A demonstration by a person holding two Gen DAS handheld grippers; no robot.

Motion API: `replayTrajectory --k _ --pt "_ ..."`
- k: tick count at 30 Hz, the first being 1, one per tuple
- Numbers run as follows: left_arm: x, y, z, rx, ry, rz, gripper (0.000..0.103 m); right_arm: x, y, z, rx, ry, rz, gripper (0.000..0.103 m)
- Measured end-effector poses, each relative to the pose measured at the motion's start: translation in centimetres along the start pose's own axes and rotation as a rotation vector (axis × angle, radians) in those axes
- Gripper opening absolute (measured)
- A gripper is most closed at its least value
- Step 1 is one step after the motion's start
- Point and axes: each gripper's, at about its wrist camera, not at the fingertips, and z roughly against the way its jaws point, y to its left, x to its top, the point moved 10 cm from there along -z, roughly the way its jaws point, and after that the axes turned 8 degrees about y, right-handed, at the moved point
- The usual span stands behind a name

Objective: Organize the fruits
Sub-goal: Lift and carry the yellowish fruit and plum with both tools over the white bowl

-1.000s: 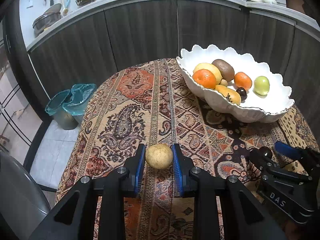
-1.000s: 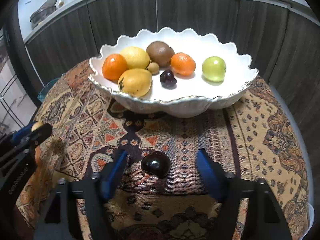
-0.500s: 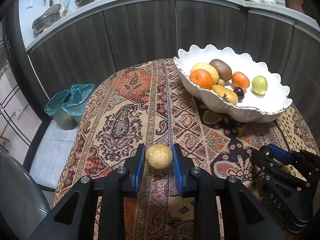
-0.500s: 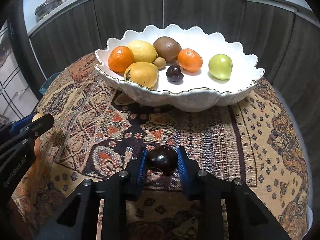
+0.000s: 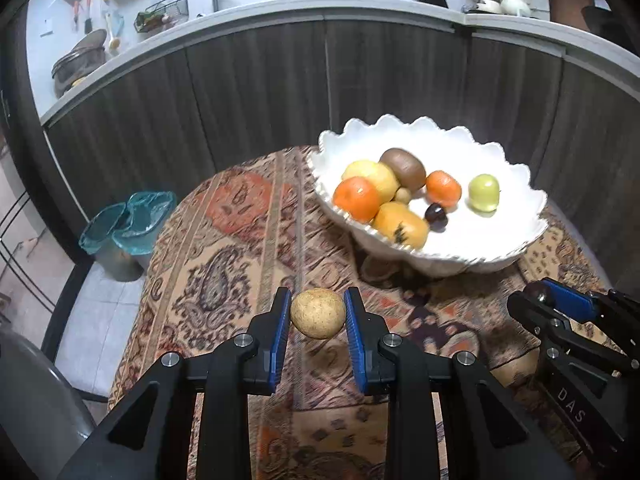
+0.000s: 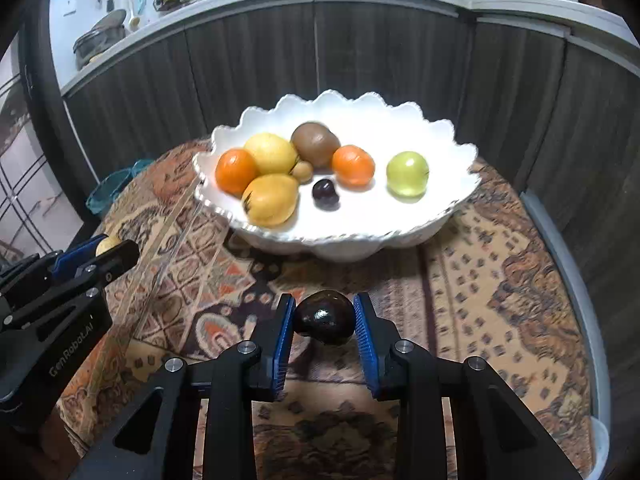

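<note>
My left gripper (image 5: 317, 314) is shut on a small round tan fruit (image 5: 318, 313) and holds it above the patterned tablecloth. My right gripper (image 6: 324, 318) is shut on a dark glossy plum (image 6: 325, 317), lifted off the cloth. A white scalloped bowl (image 6: 448, 148) stands behind, holding two oranges, a lemon, a kiwi, a green apple, a yellow fruit, a dark cherry-like fruit and a small tan ball. The bowl also shows in the left wrist view (image 5: 516, 208), to the right. The right gripper appears at the lower right of the left wrist view (image 5: 560, 308).
The round table with the patterned cloth (image 5: 240, 248) stands in front of dark cabinet fronts (image 5: 260, 92). Two teal-lined bins (image 5: 128, 224) stand on the floor at the left. A grey chair (image 5: 32, 408) is at the near left.
My right gripper closed on the dark plum and lifted it. Both grippers rose with their fruits, so the bowl sits lower in both views.
</note>
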Motion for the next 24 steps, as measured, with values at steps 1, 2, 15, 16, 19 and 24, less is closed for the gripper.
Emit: replayTrajectory --k 1,2,15,16,19,24 --pt "0.4 -0.3 0.2 -0.005 -0.007 -0.004 0.027 0.3 -0.4 0.4 -0.004 -0.008 -0.005 0.031" --pt "0.7 -0.6 0.3 -0.007 -0.012 -0.008 0.027 0.6 -0.6 0.5 -0.005 -0.013 -0.008 0.031" --pt "6.4 -2.5 1.5 -0.026 -0.087 -0.030 0.027 5.2 -3.5 2.6 -0.033 -0.095 -0.040 0.031" --pt "6.7 -2.6 1.5 -0.025 -0.090 -0.031 0.027 5.4 -3.6 2.8 -0.033 -0.099 -0.041 0.031" --pt "7.7 -2.9 0.9 -0.036 -0.084 -0.026 0.027 6.6 -4.1 2.9 -0.035 -0.111 -0.048 0.031" --pt "8.8 -3.8 -0.4 -0.045 -0.066 -0.026 0.027 7.9 -5.0 2.4 -0.035 -0.114 -0.068 0.031"
